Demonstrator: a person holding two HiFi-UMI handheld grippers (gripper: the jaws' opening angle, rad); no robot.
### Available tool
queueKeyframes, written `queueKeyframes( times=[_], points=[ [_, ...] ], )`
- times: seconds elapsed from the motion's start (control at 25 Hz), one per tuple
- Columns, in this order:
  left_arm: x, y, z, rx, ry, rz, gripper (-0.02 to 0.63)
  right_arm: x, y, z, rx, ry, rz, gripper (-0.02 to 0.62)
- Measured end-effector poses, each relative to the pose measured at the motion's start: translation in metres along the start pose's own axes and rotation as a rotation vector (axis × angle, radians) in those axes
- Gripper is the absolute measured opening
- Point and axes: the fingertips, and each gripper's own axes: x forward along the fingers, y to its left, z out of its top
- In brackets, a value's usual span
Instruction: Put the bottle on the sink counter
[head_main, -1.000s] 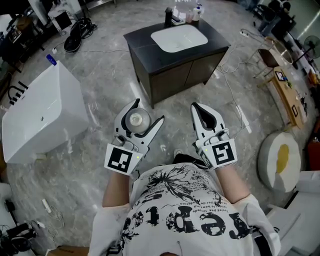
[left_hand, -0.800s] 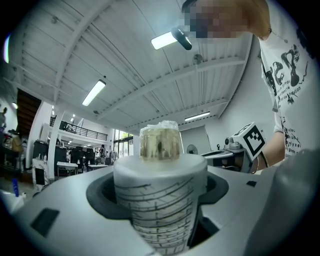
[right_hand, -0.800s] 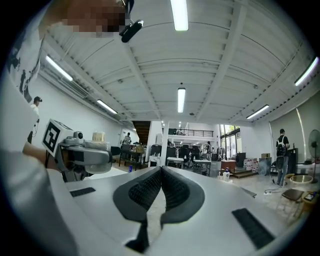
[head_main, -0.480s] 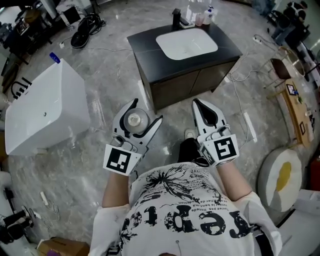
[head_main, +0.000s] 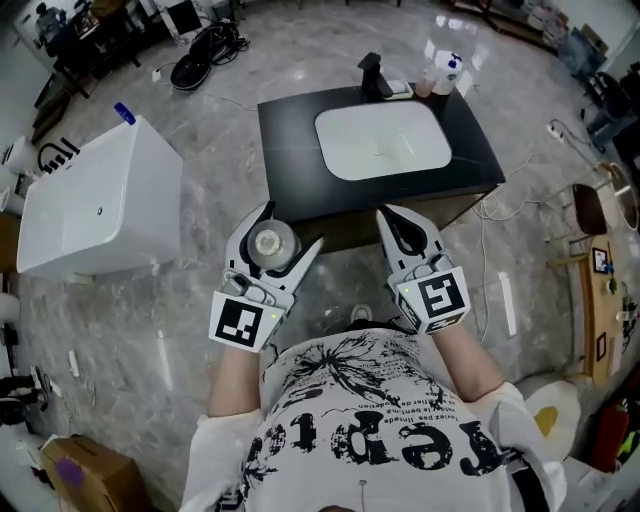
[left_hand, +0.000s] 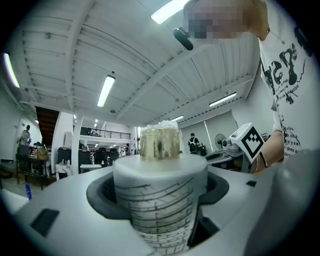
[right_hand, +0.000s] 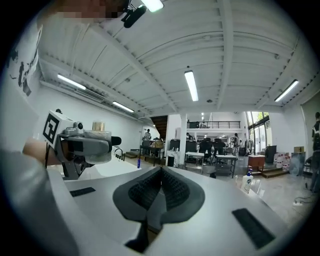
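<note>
A white bottle (head_main: 272, 241) with a pale gold cap stands upright between the jaws of my left gripper (head_main: 290, 226), which is shut on it. In the left gripper view the bottle (left_hand: 160, 200) fills the space between the pads, its cap (left_hand: 160, 142) on top. My right gripper (head_main: 397, 218) is beside it, shut and empty; its dark pads (right_hand: 161, 192) meet. Both grippers hover at the near edge of the black sink counter (head_main: 290, 150), which has a white basin (head_main: 380, 140). The right gripper view shows the left gripper (right_hand: 87, 145) carrying the bottle.
A black faucet (head_main: 372, 75) and a few small bottles (head_main: 442, 72) stand at the counter's back edge. A white tub (head_main: 95, 205) sits on the marble floor to the left. Cables (head_main: 500, 210) lie on the floor to the right.
The sink counter has come closer and now lies just ahead of both grippers. The left gripper still holds the bottle; the right stays shut.
</note>
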Motion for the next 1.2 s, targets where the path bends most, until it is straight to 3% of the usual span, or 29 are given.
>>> queueKeyframes(
  times=[0.2,0.52,0.76,0.88,1.2],
  points=[
    [0.070,0.008,-0.018,-0.029,0.019,0.084,0.348,0.032,-0.066,-0.015,0.008,0.022,0.075,0.014],
    [0.154,0.046,-0.057,-0.050,0.090,0.117,0.348,0.099,-0.126,-0.039,0.061,0.056,0.126,0.014],
    [0.222,0.113,-0.098,-0.060,0.132,0.122,0.348,0.182,-0.173,-0.050,0.047,0.081,0.095,0.014],
    [0.258,0.156,-0.110,-0.077,0.093,0.134,0.348,0.236,-0.195,-0.057,0.062,0.104,0.081,0.015],
    [0.333,0.267,-0.170,-0.094,0.118,0.133,0.348,0.374,-0.218,-0.076,0.076,0.136,0.145,0.014]
  ],
)
